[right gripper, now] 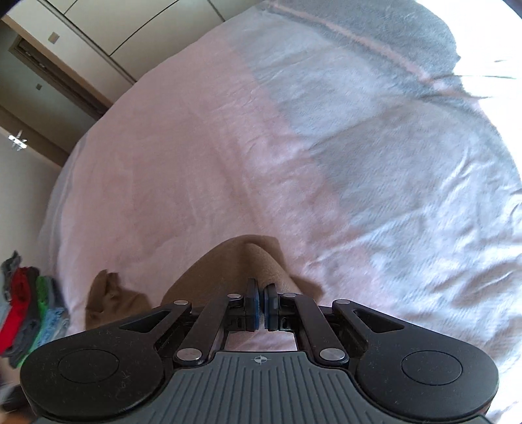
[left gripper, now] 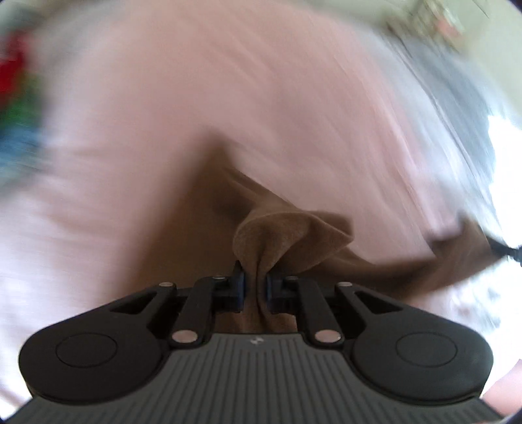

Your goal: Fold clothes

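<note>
The left gripper (left gripper: 256,287) is clenched on a bunched fold of a brown garment (left gripper: 293,238): the cloth is squeezed between the two blue pads (left gripper: 240,287) and puffs out in a rounded flap just past them. From that pinch the garment runs away over the pink bedspread (left gripper: 163,114), one part stretching toward the far side of the spread and another trailing off to the right of the gripper. The left wrist view is heavily smeared by motion, so the garment's outline farther from the pads cannot be made out (nor can the blurred red, green and blue patch (left gripper: 16,107) at the bedspread's left edge be told apart there).

The right gripper (right gripper: 261,308) has its pads (right gripper: 253,308) drawn nearly together, with only a thin slit between them. Whether cloth sits in that slit cannot be told; the brown garment (right gripper: 241,264) rises in a smooth hump directly beyond the fingertips, and a crumpled end of it (right gripper: 107,296) lies on the bedspread (right gripper: 179,163) to the left of the hump.

The bedspread is pink near the garment and turns to grey-and-white checks (right gripper: 375,146) farther to the right. A stack of clothes (right gripper: 29,310) in red, green, blue and grey sits at the bedspread's left edge, well apart from the garment. Beyond the bedspread's far left side stand pale cupboard doors (right gripper: 114,26).
</note>
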{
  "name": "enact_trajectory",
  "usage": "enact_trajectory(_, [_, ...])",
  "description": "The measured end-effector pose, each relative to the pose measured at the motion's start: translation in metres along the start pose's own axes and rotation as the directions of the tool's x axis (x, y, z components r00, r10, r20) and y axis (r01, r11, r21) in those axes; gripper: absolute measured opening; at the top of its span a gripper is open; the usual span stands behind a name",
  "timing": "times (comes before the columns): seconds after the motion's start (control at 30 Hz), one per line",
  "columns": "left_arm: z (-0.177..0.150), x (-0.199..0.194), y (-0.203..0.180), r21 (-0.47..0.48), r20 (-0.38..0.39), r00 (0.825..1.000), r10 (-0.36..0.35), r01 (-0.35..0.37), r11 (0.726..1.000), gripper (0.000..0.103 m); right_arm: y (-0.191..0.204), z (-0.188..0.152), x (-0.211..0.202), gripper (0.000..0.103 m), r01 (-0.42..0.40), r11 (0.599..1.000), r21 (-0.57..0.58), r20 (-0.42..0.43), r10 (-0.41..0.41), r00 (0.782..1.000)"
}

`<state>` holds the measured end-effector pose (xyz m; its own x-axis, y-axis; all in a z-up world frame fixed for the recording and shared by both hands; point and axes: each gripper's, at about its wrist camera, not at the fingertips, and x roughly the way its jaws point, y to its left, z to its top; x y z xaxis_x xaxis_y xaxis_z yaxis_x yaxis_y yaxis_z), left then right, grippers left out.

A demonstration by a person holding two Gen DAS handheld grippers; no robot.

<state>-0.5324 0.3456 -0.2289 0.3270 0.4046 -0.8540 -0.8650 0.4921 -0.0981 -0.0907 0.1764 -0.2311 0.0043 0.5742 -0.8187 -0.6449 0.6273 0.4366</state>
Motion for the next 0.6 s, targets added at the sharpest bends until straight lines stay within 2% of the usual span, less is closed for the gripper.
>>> enact_trajectory(0.03, [0.001, -0.021, 0.03, -0.037, 0.044, 0.995, 0.086, -0.084, 0.996, 0.009, -0.001, 0.003, -0.002, 0.001, 0.014, 1.0, -0.004, 0.024, -0.014, 1.0])
enact_trajectory(0.07, [0.0, -0.039, 0.063, -0.087, 0.068, 0.977, 0.2, -0.194, 0.977, 0.009, -0.001, 0.005, -0.005, 0.001, 0.026, 1.0, -0.01, 0.049, -0.026, 0.998])
enact_trajectory(0.1, [0.0, -0.058, 0.095, -0.14, 0.086, 0.946, 0.313, -0.299, 0.944, 0.01, 0.0, 0.009, -0.01, 0.001, 0.04, 0.999, -0.024, 0.083, -0.038, 0.996])
enact_trajectory(0.13, [-0.001, -0.076, 0.128, -0.194, 0.098, 0.901, 0.422, -0.399, 0.897, 0.01, 0.002, 0.012, -0.016, 0.001, 0.067, 0.997, -0.045, 0.13, -0.06, 0.99])
enact_trajectory(0.17, [-0.003, -0.085, 0.15, -0.221, 0.091, 0.871, 0.484, -0.456, 0.862, 0.011, 0.004, 0.016, -0.022, 0.001, 0.094, 0.994, -0.063, 0.176, -0.082, 0.981])
enact_trajectory(0.23, [-0.01, -0.085, 0.17, -0.216, 0.045, 0.858, 0.512, -0.492, 0.843, 0.021, 0.005, 0.025, -0.035, 0.001, 0.154, 0.985, -0.08, 0.258, -0.129, 0.958])
enact_trajectory(0.3, [-0.017, -0.084, 0.191, -0.21, 0.0, 0.842, 0.539, -0.527, 0.824, 0.023, 0.004, 0.032, -0.042, 0.001, 0.248, 0.965, -0.083, 0.305, -0.212, 0.928])
enact_trajectory(0.33, [-0.021, -0.083, 0.201, -0.206, -0.022, 0.834, 0.552, -0.544, 0.813, 0.023, 0.002, 0.037, -0.043, 0.001, 0.298, 0.951, -0.083, 0.311, -0.259, 0.914])
enact_trajectory(0.37, [-0.024, -0.083, 0.212, -0.202, -0.045, 0.824, 0.565, -0.561, 0.803, 0.024, -0.003, 0.042, -0.039, 0.001, 0.342, 0.936, -0.086, 0.279, -0.307, 0.91])
enact_trajectory(0.4, [-0.026, -0.079, 0.213, -0.186, -0.055, 0.83, 0.554, -0.554, 0.811, 0.028, -0.008, 0.047, -0.036, 0.002, 0.384, 0.919, -0.09, 0.242, -0.354, 0.904])
enact_trajectory(0.43, [-0.027, -0.07, 0.205, -0.158, -0.052, 0.853, 0.519, -0.52, 0.84, 0.031, -0.014, 0.051, -0.03, 0.002, 0.419, 0.903, -0.092, 0.188, -0.398, 0.898])
enact_trajectory(0.47, [-0.026, -0.061, 0.197, -0.134, -0.048, 0.879, 0.474, -0.476, 0.869, 0.037, -0.018, 0.055, -0.027, 0.012, 0.445, 0.891, -0.091, 0.146, -0.43, 0.891])
enact_trajectory(0.5, [-0.024, -0.051, 0.19, -0.115, -0.044, 0.907, 0.419, -0.422, 0.899, 0.04, -0.02, 0.056, -0.026, 0.041, 0.446, 0.892, -0.073, 0.139, -0.433, 0.89])
enact_trajectory(0.53, [-0.021, -0.04, 0.181, -0.097, -0.042, 0.931, 0.363, -0.365, 0.926, 0.042, -0.019, 0.058, -0.025, 0.061, 0.432, 0.9, -0.061, 0.132, -0.422, 0.897])
enact_trajectory(0.57, [-0.017, -0.028, 0.172, -0.079, -0.044, 0.951, 0.306, -0.309, 0.948, 0.047, -0.013, 0.059, -0.02, 0.083, 0.379, 0.923, -0.066, 0.123, -0.369, 0.921])
enact_trajectory(0.6, [-0.014, -0.014, 0.167, -0.061, -0.049, 0.966, 0.255, -0.258, 0.964, 0.051, -0.006, 0.061, -0.015, 0.083, 0.324, 0.944, -0.07, 0.114, -0.315, 0.942])
